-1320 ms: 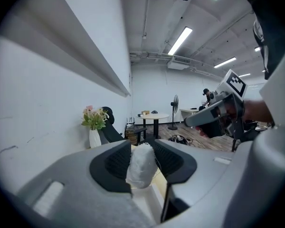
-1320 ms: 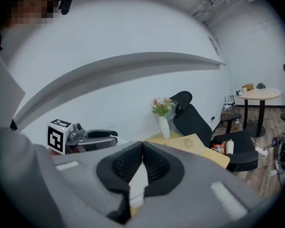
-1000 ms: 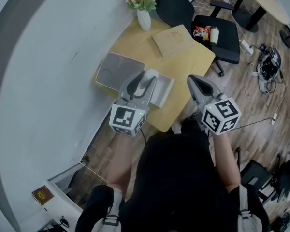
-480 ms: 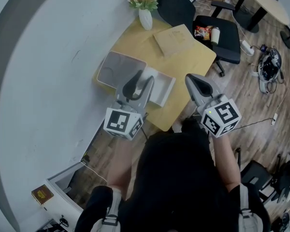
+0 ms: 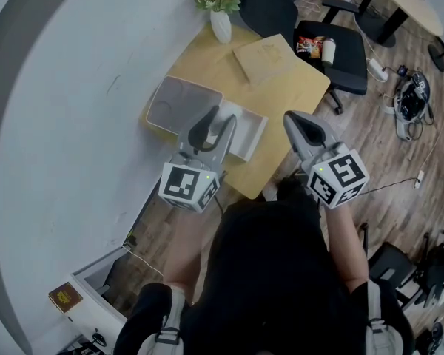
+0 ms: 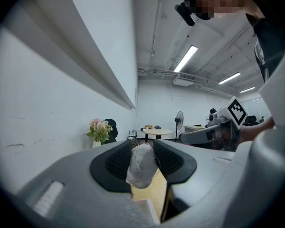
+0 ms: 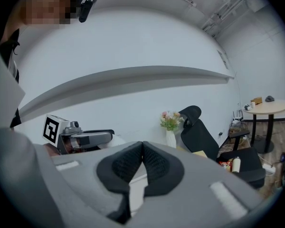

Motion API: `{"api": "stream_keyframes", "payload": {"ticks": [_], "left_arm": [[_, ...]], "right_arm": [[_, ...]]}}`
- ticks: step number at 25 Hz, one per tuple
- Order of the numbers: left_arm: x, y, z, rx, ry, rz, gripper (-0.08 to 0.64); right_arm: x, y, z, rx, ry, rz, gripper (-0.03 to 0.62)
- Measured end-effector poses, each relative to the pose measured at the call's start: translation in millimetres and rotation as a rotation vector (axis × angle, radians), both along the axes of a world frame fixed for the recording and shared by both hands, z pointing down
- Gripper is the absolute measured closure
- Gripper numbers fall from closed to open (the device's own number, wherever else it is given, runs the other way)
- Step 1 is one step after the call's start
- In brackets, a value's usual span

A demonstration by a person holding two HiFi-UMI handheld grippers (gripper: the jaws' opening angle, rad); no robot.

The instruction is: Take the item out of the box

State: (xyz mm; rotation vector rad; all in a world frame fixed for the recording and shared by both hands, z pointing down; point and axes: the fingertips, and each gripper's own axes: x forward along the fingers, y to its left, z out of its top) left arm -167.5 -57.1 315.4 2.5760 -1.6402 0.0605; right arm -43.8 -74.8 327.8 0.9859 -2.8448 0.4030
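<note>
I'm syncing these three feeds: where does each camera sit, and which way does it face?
Head view: on the person's head, facing steeply down at the yellow table; torso, forearms, left gripper and right gripper show.
Left gripper view: rides the left gripper, looking level along jaws closed on a whitish item; right gripper and torso show.
Right gripper view: rides the right gripper, along its shut jaws toward the wall; left gripper and torso show.
Shared: all three show the flower vase.
</note>
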Motion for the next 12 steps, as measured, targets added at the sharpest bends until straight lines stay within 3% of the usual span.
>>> {"api": "stream_keyframes", "payload": {"ticks": [12], "left_arm": [[-3.8,-9.0,3.6,-0.010,-0.026,-0.002,0.407]], "right_arm": [[-1.4,-8.2,2.2,-0.005,-0.003,-0.001,0.589]]}}
